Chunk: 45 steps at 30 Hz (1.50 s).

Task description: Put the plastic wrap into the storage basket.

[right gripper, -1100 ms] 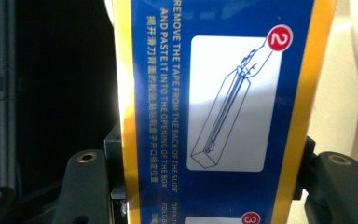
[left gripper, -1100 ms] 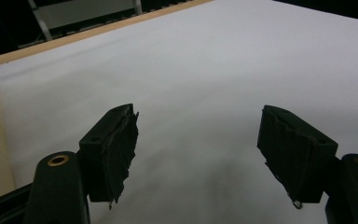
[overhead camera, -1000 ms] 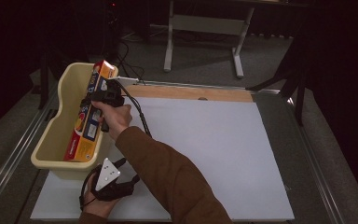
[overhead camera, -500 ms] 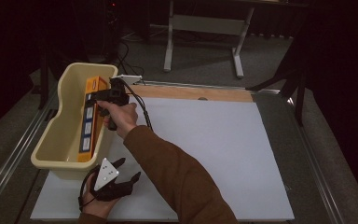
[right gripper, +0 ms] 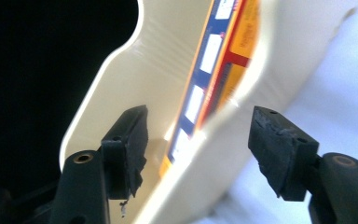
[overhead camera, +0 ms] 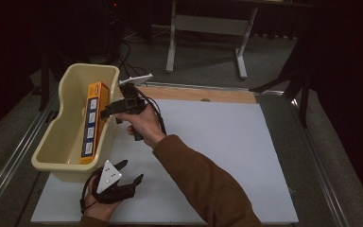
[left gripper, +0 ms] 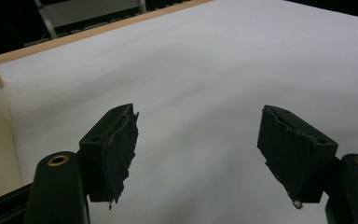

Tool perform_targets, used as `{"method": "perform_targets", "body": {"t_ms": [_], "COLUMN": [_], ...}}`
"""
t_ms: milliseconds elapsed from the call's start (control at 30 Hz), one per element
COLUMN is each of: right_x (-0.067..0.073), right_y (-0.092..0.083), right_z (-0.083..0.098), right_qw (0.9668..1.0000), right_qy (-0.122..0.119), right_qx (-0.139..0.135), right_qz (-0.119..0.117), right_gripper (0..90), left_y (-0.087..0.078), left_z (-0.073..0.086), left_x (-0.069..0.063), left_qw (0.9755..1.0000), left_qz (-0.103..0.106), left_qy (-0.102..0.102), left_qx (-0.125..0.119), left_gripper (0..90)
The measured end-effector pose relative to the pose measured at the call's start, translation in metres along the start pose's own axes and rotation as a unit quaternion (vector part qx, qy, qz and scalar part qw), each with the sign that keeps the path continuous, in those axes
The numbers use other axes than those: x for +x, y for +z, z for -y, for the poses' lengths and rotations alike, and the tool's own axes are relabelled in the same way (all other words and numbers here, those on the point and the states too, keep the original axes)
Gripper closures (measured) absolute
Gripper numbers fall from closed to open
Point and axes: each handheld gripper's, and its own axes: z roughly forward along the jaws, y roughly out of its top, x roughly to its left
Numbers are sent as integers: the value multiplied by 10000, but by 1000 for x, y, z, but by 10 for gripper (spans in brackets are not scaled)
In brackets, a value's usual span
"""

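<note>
- Fingers (right gripper: 130,149) of right gripper (overhead camera: 108,112) spread wide, nothing between them; cream bin rim and box visible past the gap in the right gripper view.
- Held above the bin's near-right wall, pointing left over it, gripped by the right hand (overhead camera: 139,124).
- Fingers (left gripper: 116,154) of left gripper (overhead camera: 131,174) likewise wide apart, holding nothing; bare white board (overhead camera: 227,142) ahead of them.
- Resting low at the front edge of the board, just beside the bin's near corner, in the left hand (overhead camera: 99,208).
- Orange and blue box (overhead camera: 92,122) lying inside the cream bin (overhead camera: 61,118), on its long edge, leaning against the right-hand wall, one end toward the far rim.
- Bin sitting at the left edge of the white board, partly overhanging it.
- Box apart from both grippers, touched by neither.
- Brown sleeve (overhead camera: 203,184) crossing the board diagonally.
</note>
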Motion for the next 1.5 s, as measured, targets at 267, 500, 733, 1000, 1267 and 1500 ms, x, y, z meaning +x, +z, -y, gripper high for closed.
{"method": "perform_targets", "body": {"t_ms": [267, 500, 733, 1000, 1267, 1500], "right_x": [-36, -71, -99, -126, -160, -190], "right_y": [-44, -83, -108, -131, -163, -184], "right_z": [27, 64, 108, 168, 224, 266], "right_qw": [9974, 9897, 9764, 9356, 9121, 9194], "right_qy": [-482, -1197, -1617, -2813, -3099, -2576], "right_qx": [-170, -548, -921, -1335, -1897, -2215], "right_qz": [503, 567, 1096, 1663, 1897, 1981], "right_gripper": [311, 226, 227, 246, 292, 311], "left_y": [3, 5, 8, 11, 11, 12], "left_z": [-1, -1, -1, -1, -1, 0], "left_x": [-2, -2, -2, -1, 1, 1], "left_qw": [10000, 10000, 9999, 9998, 9997, 9996], "left_qz": [40, 38, 92, 90, 19, -23], "left_qy": [20, -8, -59, -120, -170, -188], "left_qx": [30, 72, 84, 121, 153, 203], "left_gripper": [281, 278, 278, 278, 279, 279]}}
